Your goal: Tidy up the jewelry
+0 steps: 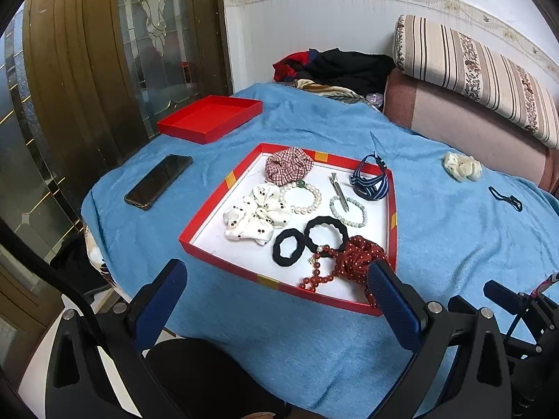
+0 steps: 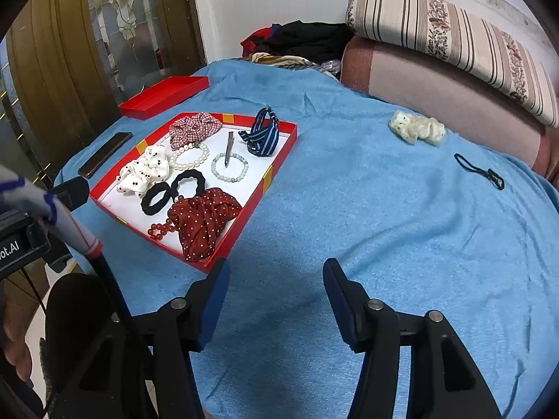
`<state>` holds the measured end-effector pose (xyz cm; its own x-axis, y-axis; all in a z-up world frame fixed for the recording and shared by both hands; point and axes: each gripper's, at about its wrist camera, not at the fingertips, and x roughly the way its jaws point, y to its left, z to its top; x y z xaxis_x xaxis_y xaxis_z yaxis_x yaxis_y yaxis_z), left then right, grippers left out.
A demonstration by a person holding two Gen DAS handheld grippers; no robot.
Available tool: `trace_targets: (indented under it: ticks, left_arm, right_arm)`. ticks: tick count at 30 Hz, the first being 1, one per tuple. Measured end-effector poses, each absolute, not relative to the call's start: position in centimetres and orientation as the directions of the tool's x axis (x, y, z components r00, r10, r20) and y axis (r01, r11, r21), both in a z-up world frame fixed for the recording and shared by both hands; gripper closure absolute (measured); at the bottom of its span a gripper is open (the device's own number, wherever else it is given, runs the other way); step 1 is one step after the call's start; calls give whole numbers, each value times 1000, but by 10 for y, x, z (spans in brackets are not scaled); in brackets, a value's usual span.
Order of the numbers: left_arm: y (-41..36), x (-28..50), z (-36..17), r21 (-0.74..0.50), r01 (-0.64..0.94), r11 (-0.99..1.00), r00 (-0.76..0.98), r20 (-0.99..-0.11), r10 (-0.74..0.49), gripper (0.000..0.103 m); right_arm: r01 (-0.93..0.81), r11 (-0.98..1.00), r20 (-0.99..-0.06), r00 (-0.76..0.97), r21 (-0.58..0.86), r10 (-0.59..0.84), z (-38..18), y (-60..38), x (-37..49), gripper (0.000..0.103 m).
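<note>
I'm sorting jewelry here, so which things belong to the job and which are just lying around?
Job: red tray of bracelets and scrunchies, cream scrunchie and black hair tie on the blue cloth, red lid.

Lying about: phone, clothes pile, striped cushion.

Partial white print "ot.AI" on black device body [image 2: 15,249], left edge, right wrist view.

A white wall [image 1: 314,28] with a floral border — brown glass-panelled door [image 1: 104,52] left, pink sofa [image 2: 436,94] right.
</note>
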<state>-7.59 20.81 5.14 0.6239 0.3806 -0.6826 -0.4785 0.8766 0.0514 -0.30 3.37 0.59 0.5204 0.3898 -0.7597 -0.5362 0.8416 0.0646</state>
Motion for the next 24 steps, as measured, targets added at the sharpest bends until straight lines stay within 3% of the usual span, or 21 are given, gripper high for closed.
trace_targets:
  ticks: [24]
  left_arm:
    - [215, -71, 33, -6, -476, 880, 592, -742, 315, 1]
  right_arm:
    - [-520, 854, -775, 531, 20, 342, 1, 40, -3, 37]
